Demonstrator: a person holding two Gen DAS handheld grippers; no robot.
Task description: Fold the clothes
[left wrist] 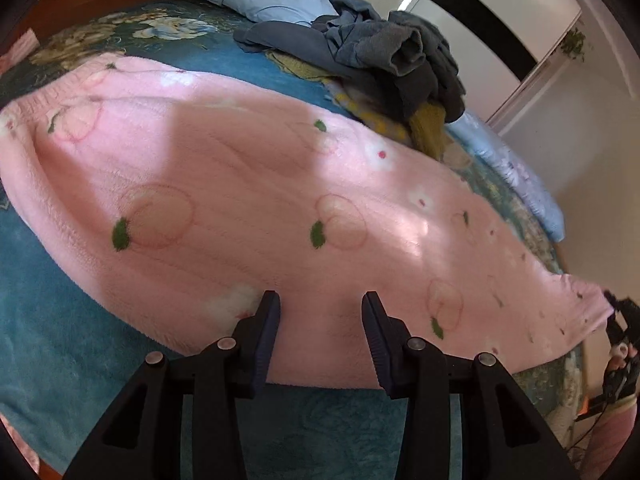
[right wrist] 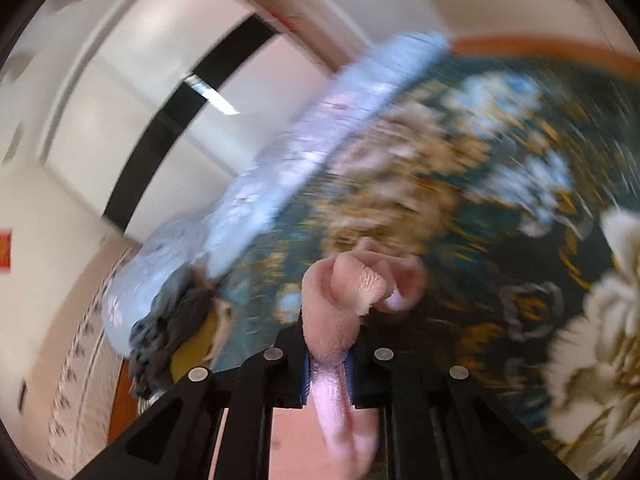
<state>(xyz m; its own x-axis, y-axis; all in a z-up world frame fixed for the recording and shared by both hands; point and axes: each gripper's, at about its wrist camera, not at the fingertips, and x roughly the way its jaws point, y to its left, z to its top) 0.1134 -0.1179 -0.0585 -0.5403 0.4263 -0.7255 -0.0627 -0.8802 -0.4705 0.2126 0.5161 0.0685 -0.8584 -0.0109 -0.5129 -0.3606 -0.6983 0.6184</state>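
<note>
Pink fleece garment with peach print (left wrist: 248, 184) spread long across the bed with teal floral blanket (left wrist: 60, 320), not yet folded. Right tool (right wrist: 328, 364) clenched on one pink end, bunched between its pads, lifted off the bed near the right edge. Left tool (left wrist: 320, 320) released, jaws apart over the near hem, gripping nothing. Heap of grey and yellow clothes (left wrist: 384, 60) waiting at the far edge. Whole folding probably left to do.
</note>
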